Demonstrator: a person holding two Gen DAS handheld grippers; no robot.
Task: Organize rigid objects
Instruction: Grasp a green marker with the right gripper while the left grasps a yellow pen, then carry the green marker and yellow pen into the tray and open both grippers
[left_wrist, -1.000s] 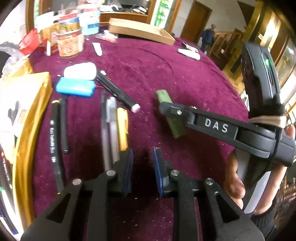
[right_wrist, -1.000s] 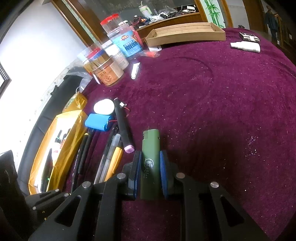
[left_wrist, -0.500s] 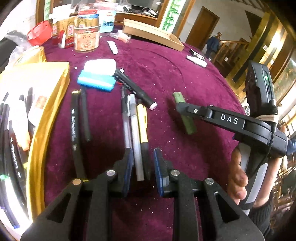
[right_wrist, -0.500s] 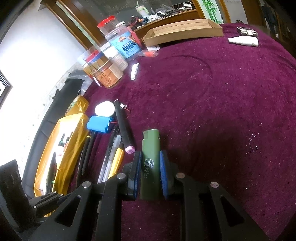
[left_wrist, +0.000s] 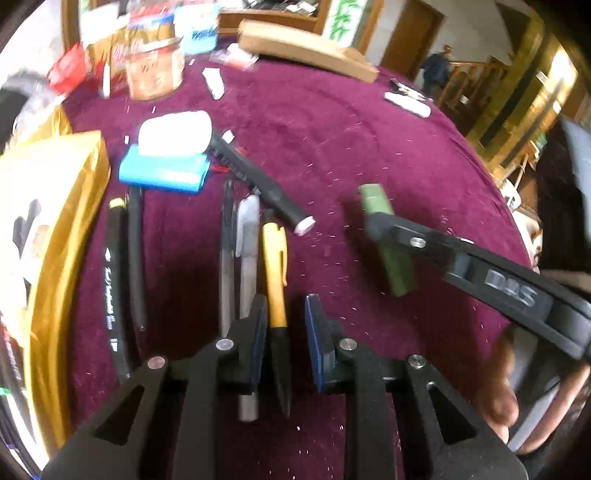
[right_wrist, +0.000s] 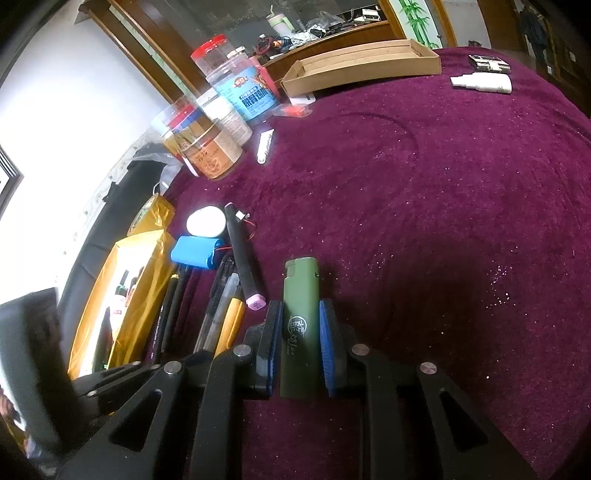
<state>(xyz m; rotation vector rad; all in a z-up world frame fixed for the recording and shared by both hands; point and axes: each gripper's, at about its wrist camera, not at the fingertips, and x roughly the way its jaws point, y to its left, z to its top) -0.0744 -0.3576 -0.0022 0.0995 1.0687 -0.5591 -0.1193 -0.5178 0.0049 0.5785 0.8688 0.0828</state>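
Right gripper (right_wrist: 297, 347) pinching green lighter (right_wrist: 300, 325) over purple cloth (right_wrist: 424, 206); left gripper (left_wrist: 284, 339) spread around yellow pen (left_wrist: 275, 273), grey pen (left_wrist: 246, 258) just beside, black marker (left_wrist: 258, 181) and blue battery pack (left_wrist: 162, 171) beyond.

Pens (left_wrist: 255, 258) in a row, lighter (left_wrist: 388, 240) to their right

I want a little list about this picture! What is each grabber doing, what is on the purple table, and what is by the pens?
surface: purple cloth
right gripper: jaws shut on the green lighter
left gripper: jaws around the yellow pen, a gap on one side
beside the pens: blue battery pack, black marker, white oval case
far edge: cardboard tray, plastic jars
left side: gold box
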